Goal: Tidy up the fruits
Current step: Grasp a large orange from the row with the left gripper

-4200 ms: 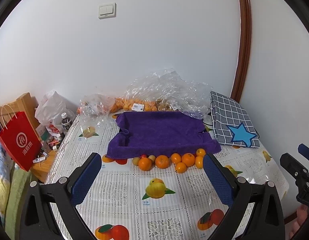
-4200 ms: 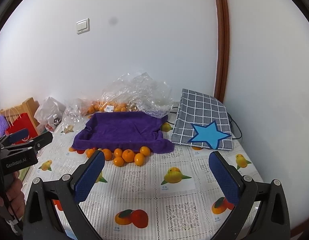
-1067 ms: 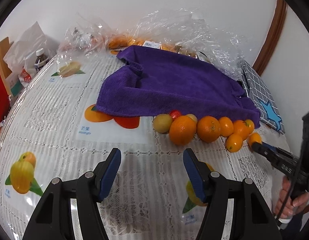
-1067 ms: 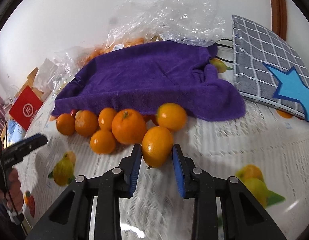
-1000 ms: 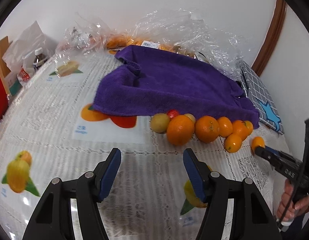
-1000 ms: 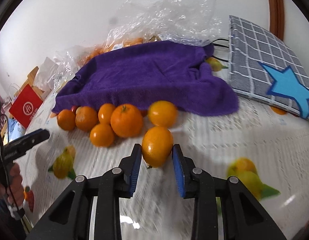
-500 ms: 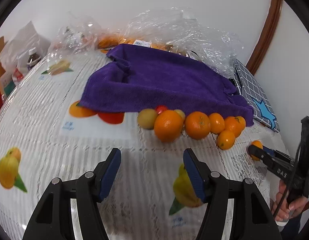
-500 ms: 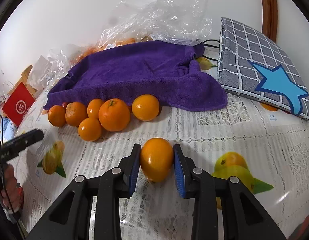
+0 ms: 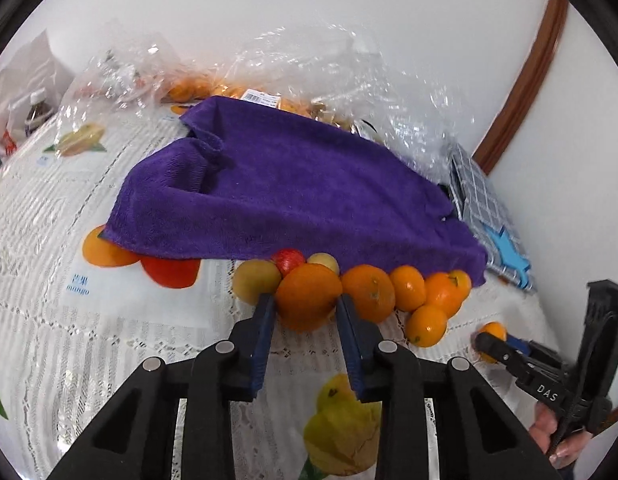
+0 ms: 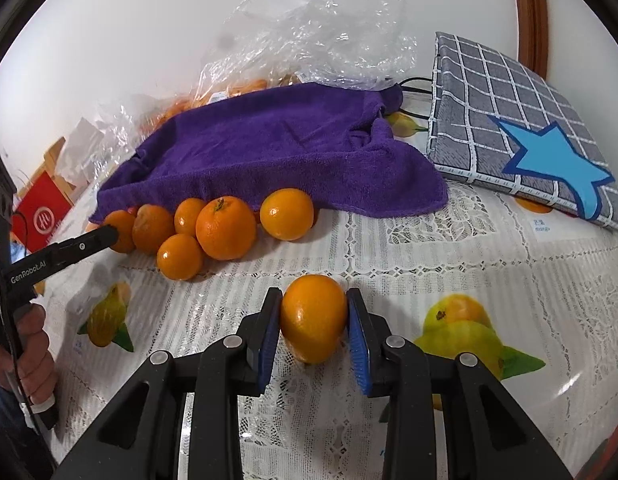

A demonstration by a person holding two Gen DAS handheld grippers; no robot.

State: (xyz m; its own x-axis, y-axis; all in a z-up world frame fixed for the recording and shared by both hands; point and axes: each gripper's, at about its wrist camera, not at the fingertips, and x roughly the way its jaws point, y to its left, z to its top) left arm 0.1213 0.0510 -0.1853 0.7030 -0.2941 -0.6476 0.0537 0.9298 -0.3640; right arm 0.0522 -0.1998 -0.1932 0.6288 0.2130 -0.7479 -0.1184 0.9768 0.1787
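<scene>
I can't see what lies under the draped purple terry towel (image 9: 293,196); a small red fruit (image 9: 288,258) is half hidden behind the row. Oranges inside the crinkled clear plastic bags (image 10: 309,36) blur together, so I can't count them.

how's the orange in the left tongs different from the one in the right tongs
The orange in the left tongs sits in the row of fruit along the purple towel, touching its neighbours; the orange in the right tongs is out on the tablecloth, away from the row. The left tongs reach only its near half, while the right tongs clasp theirs across the middle. Both are plain orange citrus, pressed between blue pads.
</scene>
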